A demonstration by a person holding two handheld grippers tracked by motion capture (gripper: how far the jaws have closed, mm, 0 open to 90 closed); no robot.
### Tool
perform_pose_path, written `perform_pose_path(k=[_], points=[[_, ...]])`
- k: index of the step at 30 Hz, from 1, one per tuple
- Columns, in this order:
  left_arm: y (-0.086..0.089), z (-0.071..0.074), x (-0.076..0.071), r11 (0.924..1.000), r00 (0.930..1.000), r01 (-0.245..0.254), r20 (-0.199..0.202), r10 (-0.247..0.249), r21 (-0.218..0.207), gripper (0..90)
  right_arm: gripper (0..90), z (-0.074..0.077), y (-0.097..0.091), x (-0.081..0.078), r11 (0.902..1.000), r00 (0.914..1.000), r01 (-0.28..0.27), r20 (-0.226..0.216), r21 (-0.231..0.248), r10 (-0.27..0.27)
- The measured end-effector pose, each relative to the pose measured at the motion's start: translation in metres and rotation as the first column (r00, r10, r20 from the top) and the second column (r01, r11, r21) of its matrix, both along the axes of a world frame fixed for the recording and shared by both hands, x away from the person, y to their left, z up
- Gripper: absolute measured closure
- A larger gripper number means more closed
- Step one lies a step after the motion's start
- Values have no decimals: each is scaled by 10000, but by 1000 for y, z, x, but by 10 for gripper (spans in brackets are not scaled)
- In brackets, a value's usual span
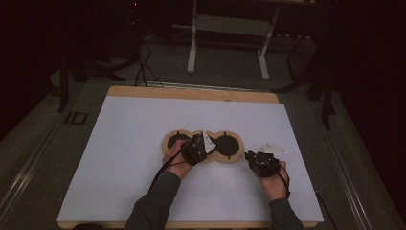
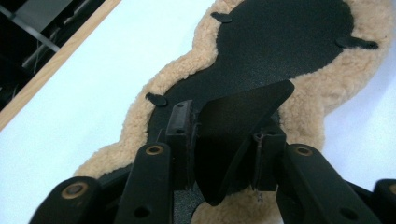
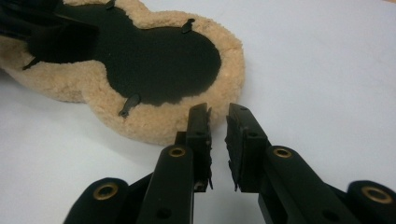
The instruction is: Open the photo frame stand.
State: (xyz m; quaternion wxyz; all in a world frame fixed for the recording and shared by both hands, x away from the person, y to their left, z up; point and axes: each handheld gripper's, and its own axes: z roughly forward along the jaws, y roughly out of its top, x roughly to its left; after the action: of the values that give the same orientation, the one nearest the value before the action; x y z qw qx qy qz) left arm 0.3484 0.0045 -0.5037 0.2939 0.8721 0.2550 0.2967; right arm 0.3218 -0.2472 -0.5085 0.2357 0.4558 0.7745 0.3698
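A tan fleece pad (image 1: 236, 155) with a black middle and three rounded lobes lies on the white sheet. My left gripper (image 1: 196, 146) is over its middle lobe. In the left gripper view a black flap (image 2: 243, 112) of the lining stands lifted off the pad (image 2: 327, 88), and the left gripper (image 2: 224, 125) is shut on it. My right gripper (image 1: 253, 158) sits low at the pad's right end. In the right gripper view its jaws (image 3: 218, 112) stand a narrow gap apart with nothing between them, just short of the fleece rim (image 3: 154, 123).
A white sheet (image 1: 124, 158) covers the wooden table, whose bare edge (image 1: 191, 92) shows at the back. On the floor beyond stand a white metal frame (image 1: 192, 48) and dark cables (image 1: 143, 67). Small black tabs (image 3: 128, 106) stick out along the lining's edge.
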Motion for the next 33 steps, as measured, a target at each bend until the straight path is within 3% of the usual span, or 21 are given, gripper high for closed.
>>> perform_pose_path(k=[15,33], points=[[7,4,0,9996,9996,274,-106,-275,-120,710,696,2,2,-1,9995,9997,-225,-71,225,227],[22,7,-2,9949,9979,618,-153,-632,-803,712,598,6,2,0,9976,9998,-184,-18,673,185]])
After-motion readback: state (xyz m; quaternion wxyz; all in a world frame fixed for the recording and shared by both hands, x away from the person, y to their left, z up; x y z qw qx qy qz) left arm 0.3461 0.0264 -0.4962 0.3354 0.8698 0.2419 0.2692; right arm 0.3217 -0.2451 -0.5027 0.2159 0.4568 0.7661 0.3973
